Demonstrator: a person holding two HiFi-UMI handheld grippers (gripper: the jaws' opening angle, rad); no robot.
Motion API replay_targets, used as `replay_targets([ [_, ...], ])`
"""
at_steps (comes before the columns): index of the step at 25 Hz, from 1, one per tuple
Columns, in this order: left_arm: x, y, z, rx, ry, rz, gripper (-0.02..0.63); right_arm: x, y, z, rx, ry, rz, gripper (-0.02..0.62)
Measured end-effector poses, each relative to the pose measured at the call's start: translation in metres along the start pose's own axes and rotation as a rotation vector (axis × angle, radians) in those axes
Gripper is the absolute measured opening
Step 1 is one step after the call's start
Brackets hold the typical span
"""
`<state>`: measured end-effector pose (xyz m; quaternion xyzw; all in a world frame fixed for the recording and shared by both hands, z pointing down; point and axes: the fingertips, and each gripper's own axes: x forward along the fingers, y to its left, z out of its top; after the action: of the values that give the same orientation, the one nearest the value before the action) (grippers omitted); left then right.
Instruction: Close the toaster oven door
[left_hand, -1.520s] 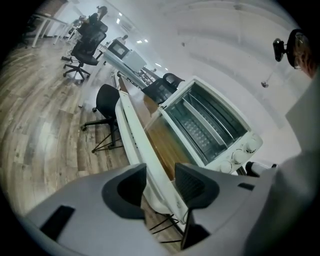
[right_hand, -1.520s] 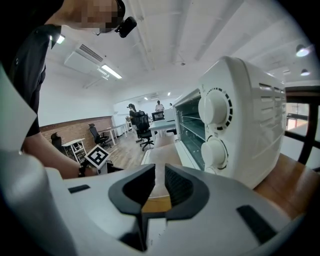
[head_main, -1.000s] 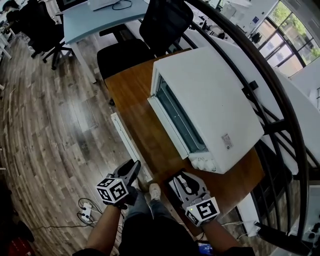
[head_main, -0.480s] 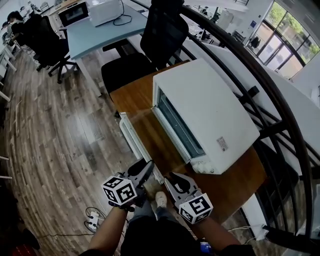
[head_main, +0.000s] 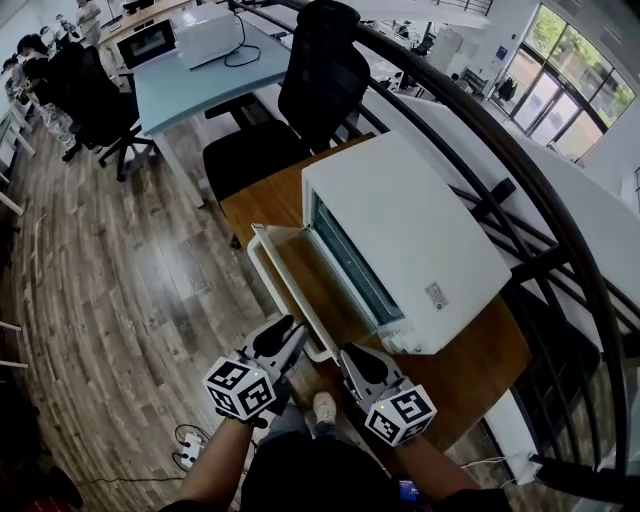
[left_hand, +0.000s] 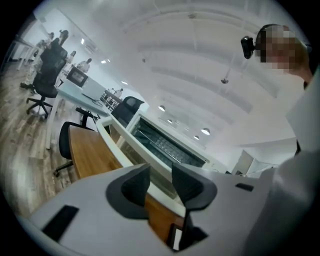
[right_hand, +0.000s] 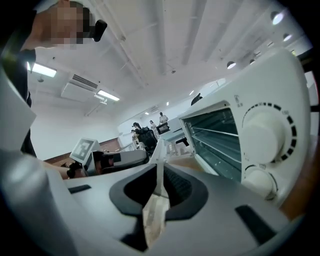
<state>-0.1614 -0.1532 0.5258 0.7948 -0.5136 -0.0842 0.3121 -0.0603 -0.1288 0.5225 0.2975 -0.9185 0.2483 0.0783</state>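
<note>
Side by side, nearly level: right tool (right_hand: 160, 172) clenches the white-framed glass oven door (head_main: 290, 300); left tool (left_hand: 161, 172), just opening, straddles it.

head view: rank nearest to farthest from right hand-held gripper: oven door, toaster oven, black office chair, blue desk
1. White-framed glass oven door, right at the right hand-held gripper.
2. White toaster oven, just beyond, rightward.
3. Black office chair, behind the wooden table.
4. Pale blue desk, far upper left.
</note>
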Motion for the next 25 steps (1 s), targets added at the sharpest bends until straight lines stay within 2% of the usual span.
replay_targets([
  [3, -0.004, 0.012, 0.008, -0.037, -0.035, 0.054, 0.143, -0.003, -0.005, 0.006, 0.003, -0.017, -0.012, 0.034],
  [6, -0.005, 0.026, 0.005, -0.144, -0.049, 0.091, 0.152, -0.005, -0.005, 0.007, -0.010, -0.017, -0.014, 0.034],
  [10, 0.005, 0.028, -0.011, -0.282, -0.019, 0.056, 0.210, -0.009, -0.005, 0.010, -0.016, -0.031, -0.021, 0.034],
  [13, 0.013, 0.019, -0.015, -0.341, -0.028, 0.004, 0.203, -0.014, -0.007, 0.012, -0.014, -0.051, -0.026, 0.034],
  [15, 0.016, 0.013, -0.013, -0.384, -0.045, -0.038, 0.158, -0.020, -0.007, 0.014, -0.007, -0.074, -0.037, 0.031],
  [20, 0.025, 0.009, -0.006, -0.422, -0.056, -0.080, 0.160, -0.030, -0.008, 0.022, -0.018, -0.111, -0.069, 0.026],
  [25, 0.036, -0.002, 0.006, -0.424, -0.079, -0.109, 0.150, -0.040, -0.016, 0.022, -0.049, -0.093, -0.103, 0.025],
])
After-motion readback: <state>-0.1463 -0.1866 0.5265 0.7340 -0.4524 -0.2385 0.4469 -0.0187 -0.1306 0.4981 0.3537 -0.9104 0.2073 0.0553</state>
